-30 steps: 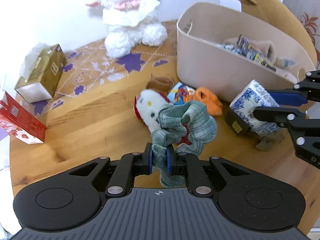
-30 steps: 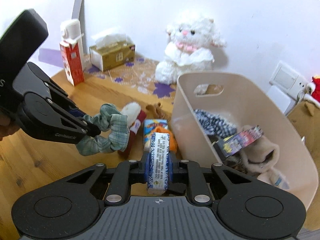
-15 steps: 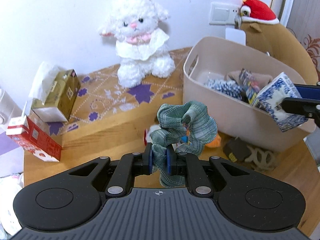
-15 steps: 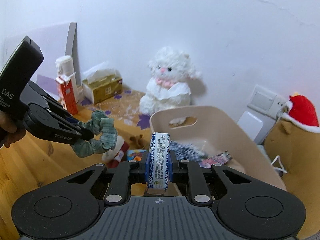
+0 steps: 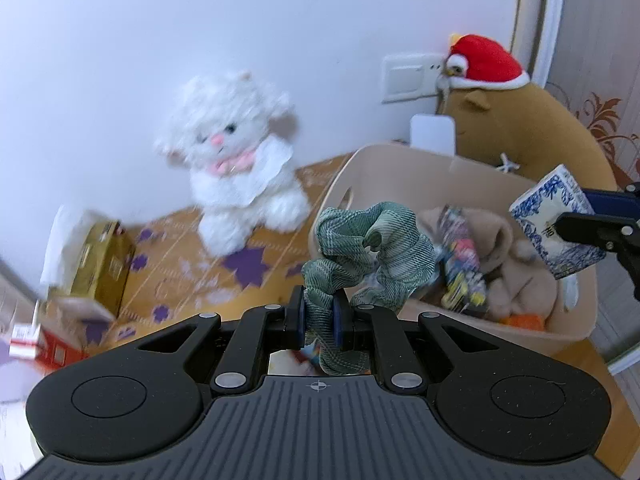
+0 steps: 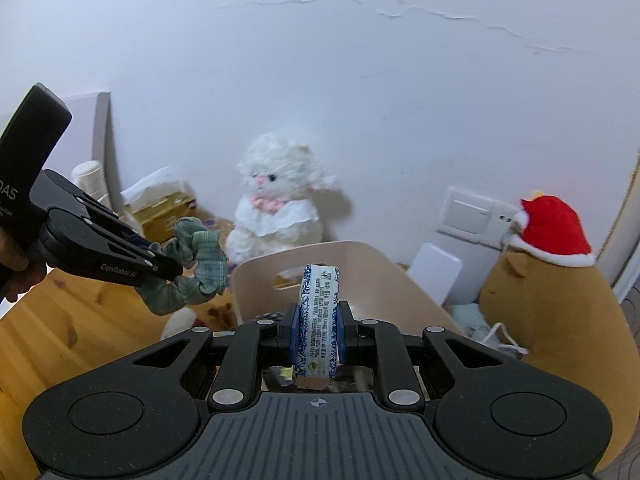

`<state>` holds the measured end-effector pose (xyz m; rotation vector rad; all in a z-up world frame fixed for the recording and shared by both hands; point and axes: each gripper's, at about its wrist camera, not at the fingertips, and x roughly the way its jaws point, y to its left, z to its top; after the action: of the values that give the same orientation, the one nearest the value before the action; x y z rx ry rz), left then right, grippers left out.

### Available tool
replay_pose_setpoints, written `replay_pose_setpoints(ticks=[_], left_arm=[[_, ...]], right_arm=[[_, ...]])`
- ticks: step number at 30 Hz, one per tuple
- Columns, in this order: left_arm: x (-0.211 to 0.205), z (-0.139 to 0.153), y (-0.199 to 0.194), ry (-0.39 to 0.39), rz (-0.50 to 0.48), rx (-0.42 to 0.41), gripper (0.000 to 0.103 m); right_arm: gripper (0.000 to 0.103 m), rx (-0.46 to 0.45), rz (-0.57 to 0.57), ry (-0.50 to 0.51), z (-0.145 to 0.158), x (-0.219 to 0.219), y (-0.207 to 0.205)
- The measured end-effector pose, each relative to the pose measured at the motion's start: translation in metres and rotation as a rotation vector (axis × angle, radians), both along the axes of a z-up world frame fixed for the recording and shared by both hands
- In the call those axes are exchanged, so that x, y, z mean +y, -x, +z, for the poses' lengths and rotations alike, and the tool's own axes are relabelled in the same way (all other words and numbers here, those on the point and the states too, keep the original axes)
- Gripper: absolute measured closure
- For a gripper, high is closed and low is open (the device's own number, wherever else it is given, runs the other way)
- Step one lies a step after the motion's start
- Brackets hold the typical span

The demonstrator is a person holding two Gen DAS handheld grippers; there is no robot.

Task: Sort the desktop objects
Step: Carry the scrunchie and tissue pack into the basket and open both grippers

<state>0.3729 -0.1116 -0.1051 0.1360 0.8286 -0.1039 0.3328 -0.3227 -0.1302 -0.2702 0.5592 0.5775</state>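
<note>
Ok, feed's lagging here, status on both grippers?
Left gripper shut on green scrunchie. Right gripper shut on blue-white pack. Both above beige bin; nothing blocking.

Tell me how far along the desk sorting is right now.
Done: the beige bin already holds a tan plush, a colourful packet and something orange.

In hand: the left tongs grip the green scrunchie, and the right tongs grip the blue-and-white carton; both are raised at the bin, not yet released.

Left: below the scrunchie, a white plush lies outside the bin.
</note>
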Motion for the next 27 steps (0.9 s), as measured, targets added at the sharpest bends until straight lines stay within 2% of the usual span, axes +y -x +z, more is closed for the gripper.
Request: replay_pose_setpoints(ticks=[10, 27], left_arm=[[-0.051, 0.0, -0.032, -0.025, -0.085, -0.004, 0.091], [-0.106, -0.038, -0.067, -0.064, -0.16, 0.08, 0.091]], right_arm=[[0.086, 0.008, -0.107, -0.02, -0.001, -0.041, -0.022], [0.086, 0.105, -0.217, -0.026, -0.038, -0.073, -0.059]])
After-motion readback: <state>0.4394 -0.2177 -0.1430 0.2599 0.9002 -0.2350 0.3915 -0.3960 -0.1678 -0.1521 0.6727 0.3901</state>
